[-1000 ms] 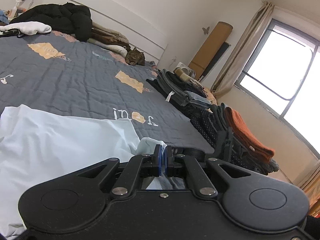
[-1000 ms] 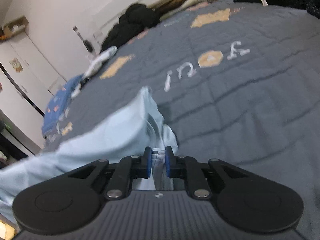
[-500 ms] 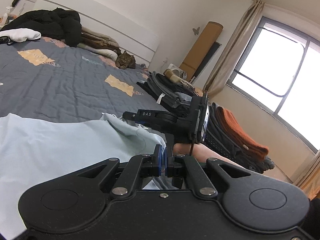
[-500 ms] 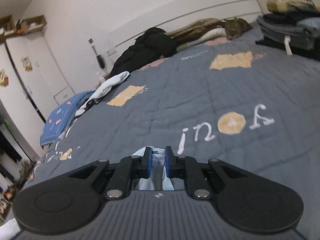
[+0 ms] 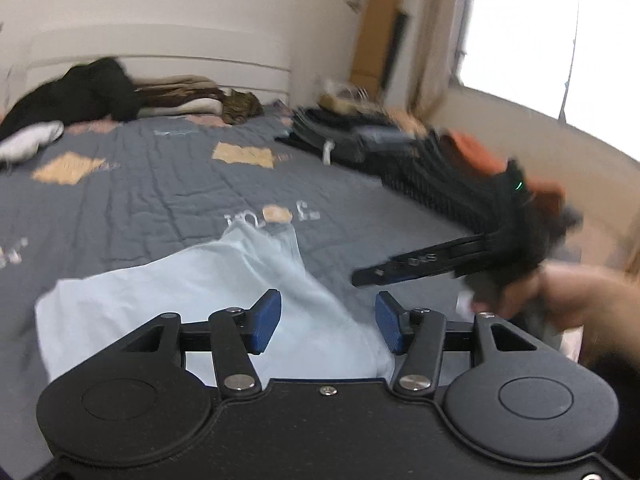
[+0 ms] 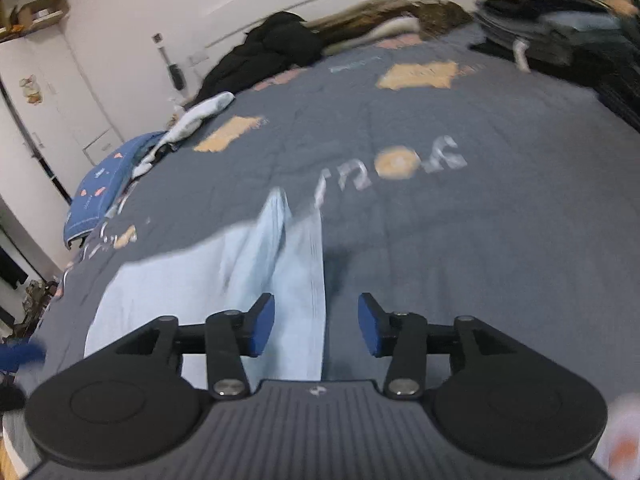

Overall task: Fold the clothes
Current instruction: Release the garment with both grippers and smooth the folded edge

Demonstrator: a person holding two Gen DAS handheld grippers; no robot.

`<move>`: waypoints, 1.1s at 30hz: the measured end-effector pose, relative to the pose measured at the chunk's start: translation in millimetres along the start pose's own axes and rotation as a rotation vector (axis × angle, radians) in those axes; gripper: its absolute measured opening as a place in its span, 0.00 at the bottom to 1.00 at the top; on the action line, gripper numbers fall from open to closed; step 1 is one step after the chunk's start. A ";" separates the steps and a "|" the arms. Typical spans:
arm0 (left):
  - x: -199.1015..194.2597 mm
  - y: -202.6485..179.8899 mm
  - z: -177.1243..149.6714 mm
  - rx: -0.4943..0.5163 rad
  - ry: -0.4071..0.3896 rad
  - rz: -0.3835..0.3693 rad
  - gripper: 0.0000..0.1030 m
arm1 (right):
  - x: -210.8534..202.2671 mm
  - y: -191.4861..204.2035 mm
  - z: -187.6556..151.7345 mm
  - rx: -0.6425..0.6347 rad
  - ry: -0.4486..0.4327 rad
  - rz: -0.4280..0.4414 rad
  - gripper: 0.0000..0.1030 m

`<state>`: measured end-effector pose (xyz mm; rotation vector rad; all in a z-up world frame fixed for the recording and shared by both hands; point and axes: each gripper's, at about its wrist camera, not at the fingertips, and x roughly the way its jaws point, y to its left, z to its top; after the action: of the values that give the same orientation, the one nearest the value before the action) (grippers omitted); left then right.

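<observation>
1. Left wrist view: your left hand-held gripper (image 5: 328,326) is released, its blue pads (image 5: 265,322) spread wide with nothing between them. It hangs just above the pale blue cotton garment (image 5: 192,300).
2. That garment lies on the grey quilted bedspread with orange patches and white lettering (image 5: 160,196). A raised fold of the cloth points toward the white lettering and ends just short of it.
3. To the right of the garment in this view, you can see your right hand (image 5: 560,300) gripping the other tool, its black fingers reaching toward the garment. The picture is blurred there.
4. Beyond the lettering, along the bedspread's window side, sits a row of folded dark clothes with an orange knit piece (image 5: 472,152) on it.
5. A black jacket (image 5: 80,92) is heaped at the headboard end of the bedspread.
6. Right wrist view: your right hand-held gripper (image 6: 316,328) is released too, jaws wide apart and gripping nothing.
7. Here the pale blue garment (image 6: 224,276) runs from under the left pad up toward the lettering on the bedspread (image 6: 480,240). The right pad hangs over bare quilt just beside the garment's edge.
8. A blue patterned cloth (image 6: 104,188) lies at the bedspread's far left edge in this view, well apart from the garment.
</observation>
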<state>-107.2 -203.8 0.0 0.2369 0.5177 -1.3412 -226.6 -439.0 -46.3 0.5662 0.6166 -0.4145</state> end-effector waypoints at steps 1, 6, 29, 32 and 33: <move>1.8 -8.2 -4.7 0.051 0.019 0.008 0.50 | -3.7 1.8 -9.1 -0.004 0.015 -0.008 0.46; 21.4 -48.4 -37.9 0.284 0.132 0.059 0.50 | -18.8 6.6 -42.8 -0.018 0.054 -0.028 0.47; 61.9 -35.2 -78.4 0.432 0.345 0.221 0.24 | -9.0 42.7 -83.1 -0.306 0.140 -0.005 0.45; 62.6 -32.9 -76.6 0.416 0.348 0.228 0.24 | -5.4 44.9 -84.4 -0.316 0.135 0.017 0.22; 62.9 -32.0 -76.6 0.411 0.350 0.230 0.24 | -4.3 45.5 -84.8 -0.317 0.133 0.025 0.13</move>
<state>-146.3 -230.7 -92.7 0.8564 0.4834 -1.1735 -242.0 -351.7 -84.0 0.2990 0.7846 -0.2496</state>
